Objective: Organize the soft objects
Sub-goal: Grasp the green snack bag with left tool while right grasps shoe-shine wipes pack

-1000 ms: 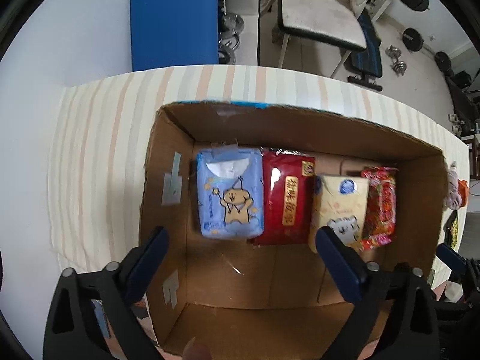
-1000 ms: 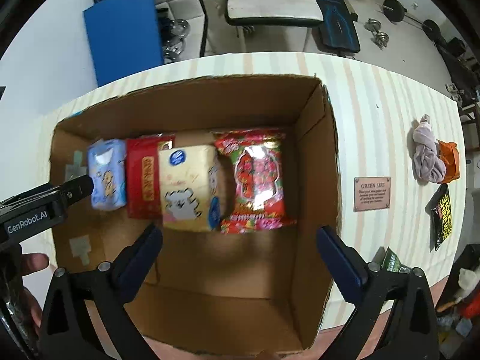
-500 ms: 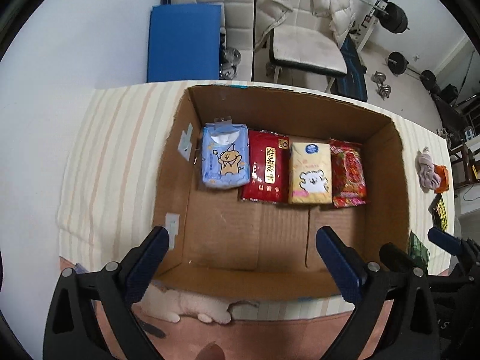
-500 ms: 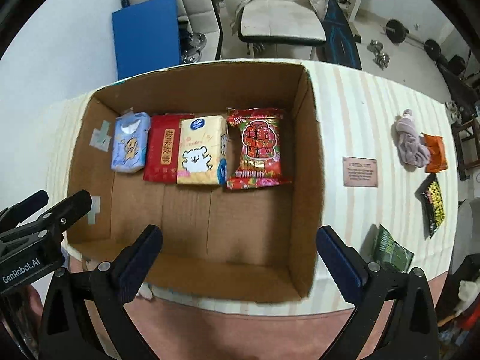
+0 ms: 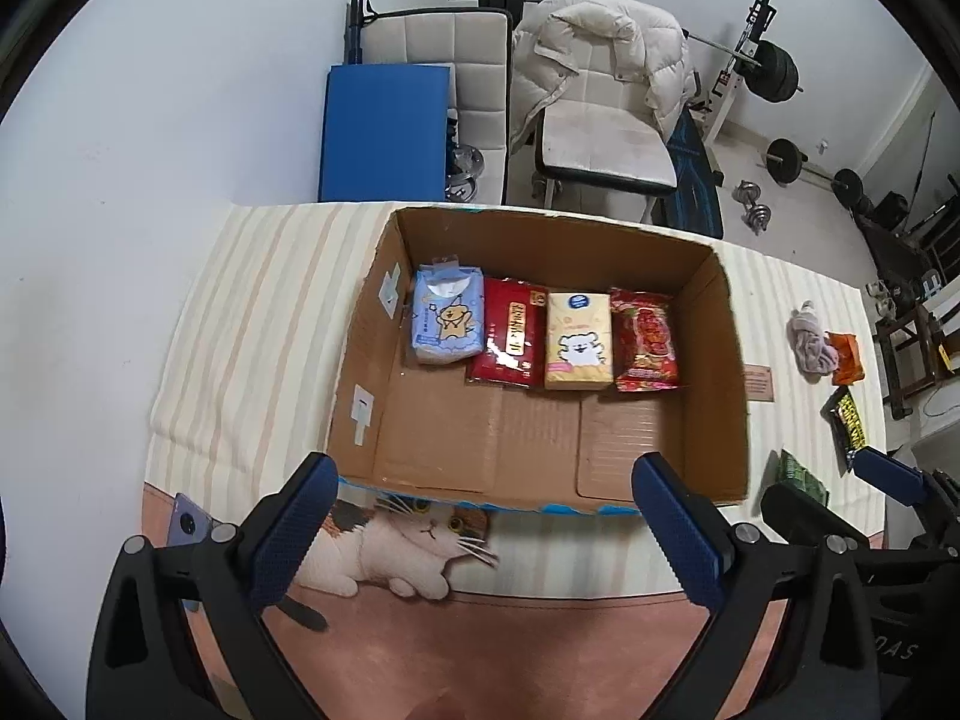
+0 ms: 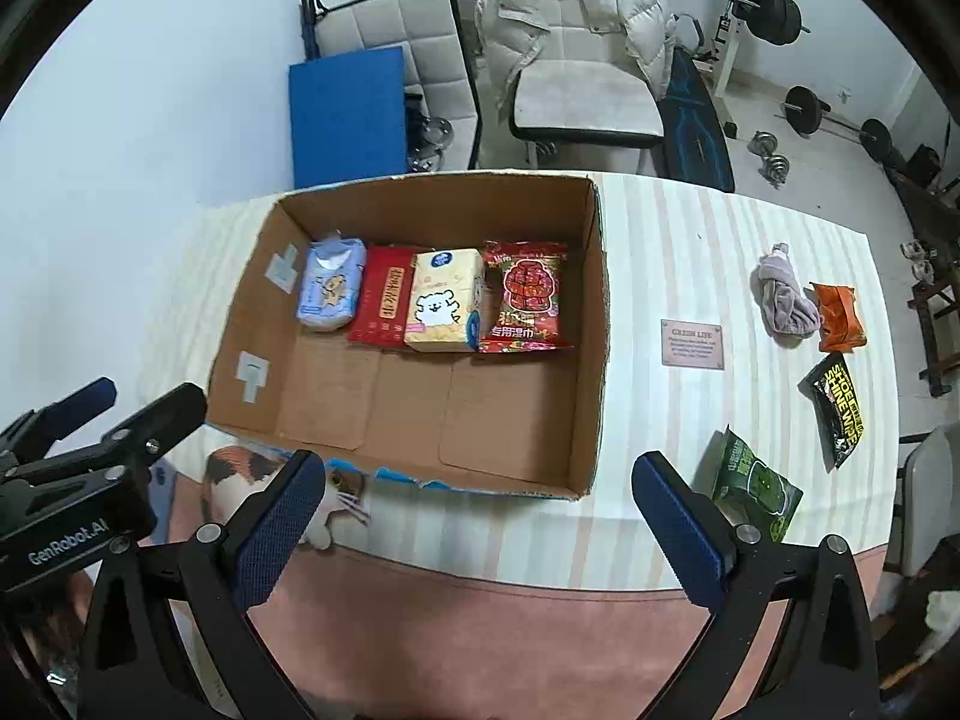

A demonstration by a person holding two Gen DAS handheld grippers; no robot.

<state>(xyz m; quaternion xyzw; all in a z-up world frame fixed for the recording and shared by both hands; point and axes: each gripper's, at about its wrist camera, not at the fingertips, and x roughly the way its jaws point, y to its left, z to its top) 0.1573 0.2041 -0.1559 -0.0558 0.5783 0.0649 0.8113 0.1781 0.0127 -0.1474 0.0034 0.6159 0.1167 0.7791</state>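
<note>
An open cardboard box stands on the striped table. Along its far side lie a blue tissue pack, a dark red pack, a yellow bear pack and a red wet-wipe pack. My left gripper is open and empty above the box's near edge. My right gripper is open and empty, near the box's front right corner. A plush cat lies in front of the box.
Right of the box lie a small plaque, a grey cloth, an orange pack, a black-yellow pack and a green pack. A phone lies at the left front. Chairs and weights stand beyond the table.
Both grippers have pulled back and up out of the box, so the whole box and table now show. The packs in the box have not moved.
</note>
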